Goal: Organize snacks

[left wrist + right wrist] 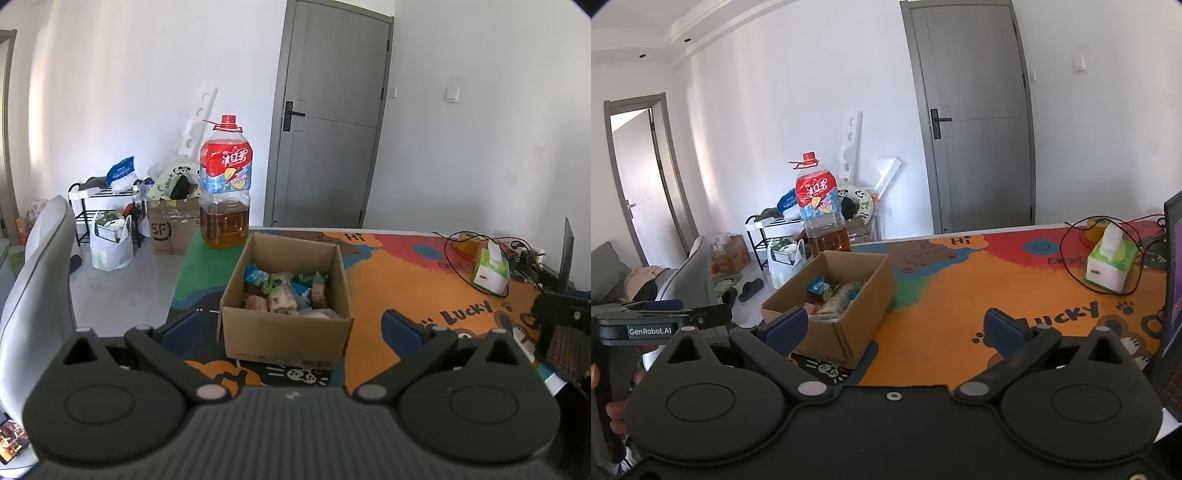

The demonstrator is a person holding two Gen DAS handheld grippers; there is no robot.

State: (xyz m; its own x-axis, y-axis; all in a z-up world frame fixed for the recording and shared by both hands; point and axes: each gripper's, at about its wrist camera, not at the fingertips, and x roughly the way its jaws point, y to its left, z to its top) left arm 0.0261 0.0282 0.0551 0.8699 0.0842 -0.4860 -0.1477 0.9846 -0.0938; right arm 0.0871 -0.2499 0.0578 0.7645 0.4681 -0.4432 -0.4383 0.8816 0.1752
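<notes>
Cardboard box (284, 328) of wrapped snacks (284, 293): near the bench's (406, 273) left edge, bottle (225, 184) behind. Tissue box (491, 271): far right corner. Left tool (291, 326), right tool (895, 326): both spread apart, empty, above the near edge.

Left gripper (291, 325): dark grey ribbed plastic housing, two round black hubs, angled black link arms with light metal pivot pins, triangular cut-outs, blue pads (400, 326) on the fingers. Right gripper (894, 326): black matte housing of the same build, one silver screw at centre, blue pads (1003, 326). In the right wrist view the left unit's side bears white "GenRobot.AI" lettering.
</notes>
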